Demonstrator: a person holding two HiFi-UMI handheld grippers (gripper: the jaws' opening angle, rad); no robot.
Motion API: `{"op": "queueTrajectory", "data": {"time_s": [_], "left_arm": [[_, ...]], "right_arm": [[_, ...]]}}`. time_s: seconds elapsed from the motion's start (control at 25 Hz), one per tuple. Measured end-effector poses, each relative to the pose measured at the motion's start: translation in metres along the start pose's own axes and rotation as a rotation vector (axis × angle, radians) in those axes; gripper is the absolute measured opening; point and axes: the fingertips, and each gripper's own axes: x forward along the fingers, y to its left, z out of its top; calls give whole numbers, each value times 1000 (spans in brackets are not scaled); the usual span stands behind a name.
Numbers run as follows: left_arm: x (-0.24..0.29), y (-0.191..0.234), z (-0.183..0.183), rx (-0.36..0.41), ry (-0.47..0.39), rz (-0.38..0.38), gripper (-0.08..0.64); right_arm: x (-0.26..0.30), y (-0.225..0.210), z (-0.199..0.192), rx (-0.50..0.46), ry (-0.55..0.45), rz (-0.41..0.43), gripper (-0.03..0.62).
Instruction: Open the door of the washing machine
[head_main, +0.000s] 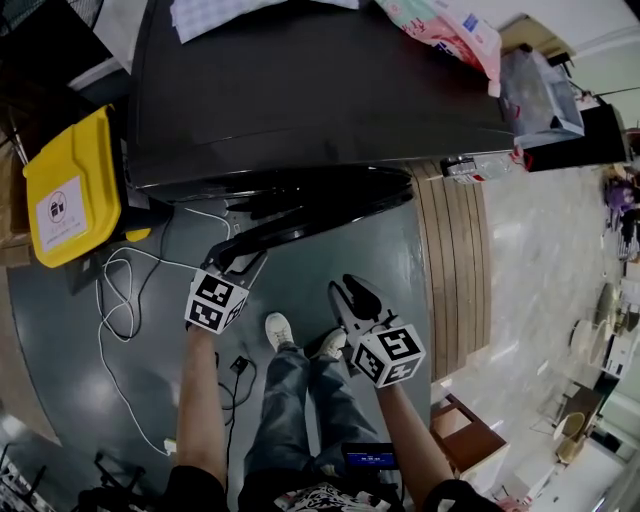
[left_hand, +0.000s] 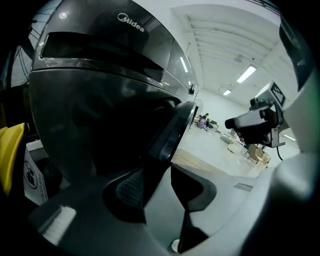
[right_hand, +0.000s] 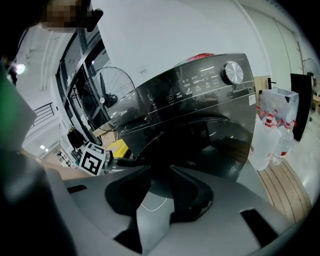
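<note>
Both jaws of my left gripper (head_main: 235, 262) stand apart at the rim of the door (head_main: 330, 205). The rim lies against one jaw's inner face, unclamped. The door stands ajar off the dark washing machine (head_main: 300, 90), which fills the upper middle of the head view. My right gripper (head_main: 352, 293), lower centre-right, is parted too, holds nothing and sits apart from the door. At the left edge sits a yellow bin (head_main: 70, 185).
</note>
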Motion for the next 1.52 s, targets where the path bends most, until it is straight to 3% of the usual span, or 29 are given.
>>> {"op": "queueTrajectory", "data": {"time_s": [0.36, 0.52, 0.76, 0.92, 1.08, 1.24, 1.32, 1.52], "left_arm": [[-10, -71, -31, -19, 39, -46, 135], [-13, -97, -38, -19, 52, -79, 135], [-13, -138, -51, 12, 84, -138, 137], [-13, -161, -58, 28, 103, -178, 143], [-14, -177, -59, 21, 90, -221, 146], [-26, -178, -53, -80, 5, -274, 150], [-34, -169, -47, -123, -39, -256, 167], [-42, -134, -31, -182, -106, -120, 166]], "right_arm": [[-1, 5, -2, 146, 28, -83, 158], [2, 5, -5, 244, 34, -104, 216], [-5, 1, -10, 321, 44, -137, 224], [-16, -9, -22, 290, 84, -208, 203], [-24, -15, -27, 177, 138, -245, 212], [-30, -15, -29, 75, 152, -245, 206], [-34, -17, -31, 64, 158, -240, 204], [-54, -27, -42, 77, 172, -239, 204]]}}
